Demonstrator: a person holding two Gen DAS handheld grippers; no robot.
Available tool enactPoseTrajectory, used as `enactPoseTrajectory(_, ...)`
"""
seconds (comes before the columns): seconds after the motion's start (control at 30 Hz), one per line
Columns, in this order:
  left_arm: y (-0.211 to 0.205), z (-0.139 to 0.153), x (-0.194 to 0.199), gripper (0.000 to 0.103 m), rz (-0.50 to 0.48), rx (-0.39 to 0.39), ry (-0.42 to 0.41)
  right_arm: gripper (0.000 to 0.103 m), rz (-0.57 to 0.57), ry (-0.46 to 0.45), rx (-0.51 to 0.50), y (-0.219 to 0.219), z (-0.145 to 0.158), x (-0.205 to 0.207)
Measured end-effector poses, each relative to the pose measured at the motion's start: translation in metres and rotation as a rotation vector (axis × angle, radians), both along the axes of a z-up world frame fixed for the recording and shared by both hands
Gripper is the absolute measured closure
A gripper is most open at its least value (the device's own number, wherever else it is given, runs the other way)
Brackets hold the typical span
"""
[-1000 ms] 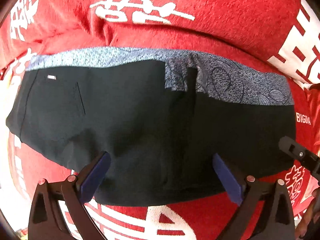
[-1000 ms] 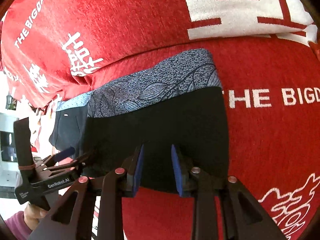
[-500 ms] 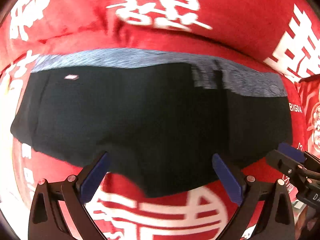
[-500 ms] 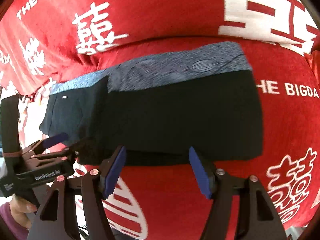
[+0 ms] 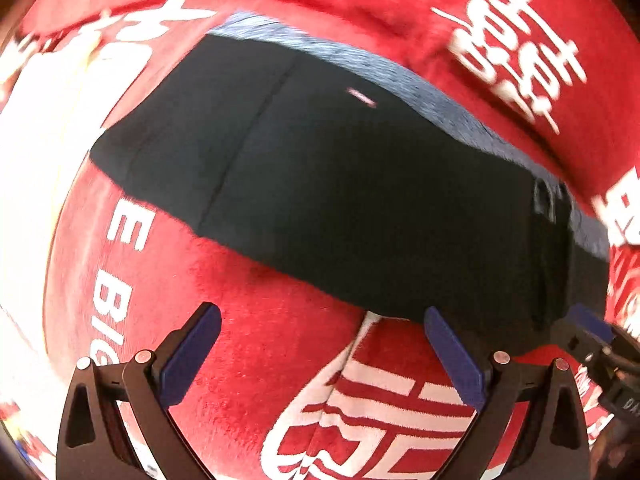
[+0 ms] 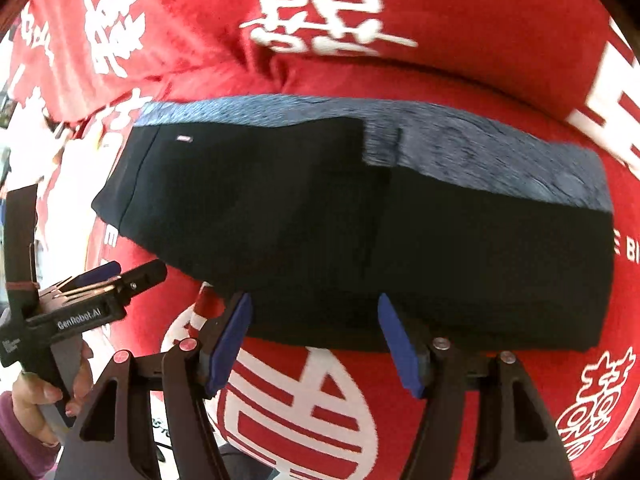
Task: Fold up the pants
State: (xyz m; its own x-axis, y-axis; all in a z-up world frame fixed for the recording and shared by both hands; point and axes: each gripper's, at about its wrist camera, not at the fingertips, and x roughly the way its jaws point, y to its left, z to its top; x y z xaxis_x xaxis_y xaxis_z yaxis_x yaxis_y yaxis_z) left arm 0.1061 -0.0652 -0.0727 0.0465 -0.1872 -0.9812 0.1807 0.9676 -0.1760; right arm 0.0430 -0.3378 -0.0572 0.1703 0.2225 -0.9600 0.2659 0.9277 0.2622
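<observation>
**Folded pants flat on red cloth, both grippers spread and empty**

The black pants (image 6: pixel 340 220) are seen lying folded into a compact rectangle on a red cloth (image 6: pixel 460 40) printed with white characters. A blue-grey patterned waistband (image 6: pixel 480 152) runs along the far edge of the bundle, and a small white label (image 6: pixel 185 138) is seen near its far left corner. The right gripper (image 6: pixel 316 340) is held above the near edge of the pants, its blue pads (image 6: pixel 394 344) set wide apart with nothing clamped between them. The left gripper (image 5: pixel 322 354) is likewise spread wide and empty, positioned over bare red cloth just short of the pants' near edge. In the right wrist view, the left gripper's body is seen gripped by a hand (image 6: pixel 44 396) in a purple sleeve (image 6: pixel 16 440).
</observation>
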Motion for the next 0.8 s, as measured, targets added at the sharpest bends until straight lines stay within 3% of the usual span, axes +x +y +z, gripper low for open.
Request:
enactPoseTrajectory(0.27, 0.034, -0.004, 0.018, 0.001, 0.126, -0.040, -0.003, 0.033, 0.060, 0.010, -0.028, 0.018, -0.001, 0.010)
enactPoseTrajectory(0.6, 0.067, -0.006, 0.042, 0.001, 0.216, -0.126, -0.043, 0.033, 0.083, 0.056, 0.012, 0.030, -0.027, 0.016)
enactPoseTrajectory(0.8, 0.083, -0.012, 0.044, 0.001, 0.259, -0.168, -0.026, 0.033, 0.085, 0.080, 0.015, 0.033, -0.036, 0.018)
